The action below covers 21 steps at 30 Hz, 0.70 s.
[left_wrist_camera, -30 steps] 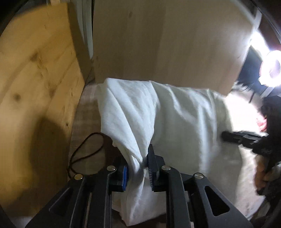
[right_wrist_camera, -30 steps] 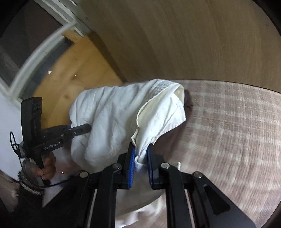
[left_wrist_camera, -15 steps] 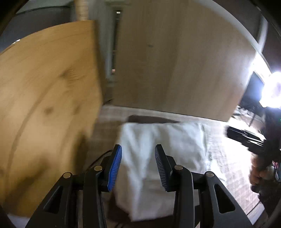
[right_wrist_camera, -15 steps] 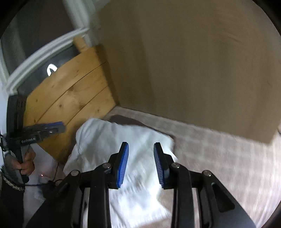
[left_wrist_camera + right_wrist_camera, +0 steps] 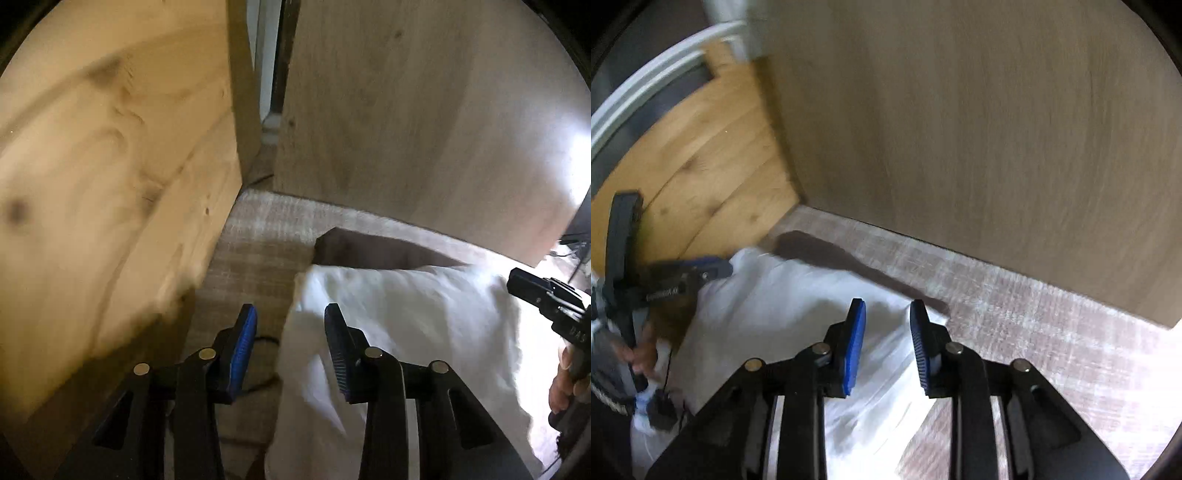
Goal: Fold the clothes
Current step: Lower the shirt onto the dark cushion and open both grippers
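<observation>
The white cloth (image 5: 406,332) lies folded on a checked cover (image 5: 258,240), close to the corner where a pine board (image 5: 110,184) meets a pale wood panel (image 5: 424,110); its far edge casts a dark shadow on the cover.

The left gripper (image 5: 290,347) hangs above the cloth's left edge with its jaws apart and nothing between them; its blue pads (image 5: 243,343) are clear of the fabric; a thin black cable (image 5: 264,338) shows on the cover just beyond them.

The right gripper (image 5: 886,343) hangs over the cloth's right corner (image 5: 938,317); its jaws have narrowed a little just now yet stand apart, holding nothing; the cloth lies below them, free.

Each wrist view catches the other gripper at the frame's edge, a hand (image 5: 563,384) around its handle; the views are blurred.
</observation>
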Each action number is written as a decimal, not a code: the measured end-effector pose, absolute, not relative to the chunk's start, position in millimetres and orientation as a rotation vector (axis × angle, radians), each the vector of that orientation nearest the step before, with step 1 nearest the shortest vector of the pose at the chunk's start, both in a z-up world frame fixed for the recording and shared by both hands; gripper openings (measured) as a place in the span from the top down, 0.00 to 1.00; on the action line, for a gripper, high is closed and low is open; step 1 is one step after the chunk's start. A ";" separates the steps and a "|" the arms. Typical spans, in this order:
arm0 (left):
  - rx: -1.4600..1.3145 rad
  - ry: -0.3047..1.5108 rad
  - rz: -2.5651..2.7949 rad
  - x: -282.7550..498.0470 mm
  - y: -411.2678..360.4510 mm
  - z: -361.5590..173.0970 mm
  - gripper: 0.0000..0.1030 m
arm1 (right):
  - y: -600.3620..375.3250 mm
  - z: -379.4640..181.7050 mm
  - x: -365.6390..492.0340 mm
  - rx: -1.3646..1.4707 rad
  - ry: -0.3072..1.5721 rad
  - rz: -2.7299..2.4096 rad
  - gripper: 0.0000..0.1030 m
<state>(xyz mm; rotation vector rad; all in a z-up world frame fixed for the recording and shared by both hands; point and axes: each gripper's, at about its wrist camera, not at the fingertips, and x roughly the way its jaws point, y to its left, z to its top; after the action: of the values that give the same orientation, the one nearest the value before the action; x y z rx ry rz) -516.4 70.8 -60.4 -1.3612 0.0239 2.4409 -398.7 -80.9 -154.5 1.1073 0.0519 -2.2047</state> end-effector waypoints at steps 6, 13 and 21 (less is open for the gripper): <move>-1.329 0.115 2.312 -454.0 95.5 -62.7 0.63 | -102.1 -144.4 -313.5 1.062 0.261 -2.118 0.75; -1.442 0.173 2.350 -420.4 88.3 -86.0 0.63 | -91.3 -174.5 -257.1 1.230 0.371 -2.030 0.71; -1.397 0.067 2.377 -344.0 72.5 -48.2 0.48 | -9.5 -124.0 -219.5 1.253 0.203 -2.170 0.54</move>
<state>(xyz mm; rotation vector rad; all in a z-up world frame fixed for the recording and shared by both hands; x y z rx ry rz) -344.0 72.5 -48.2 -1.3974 0.0667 2.3774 -219.5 -9.5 -124.0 1.2533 0.2025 -2.1703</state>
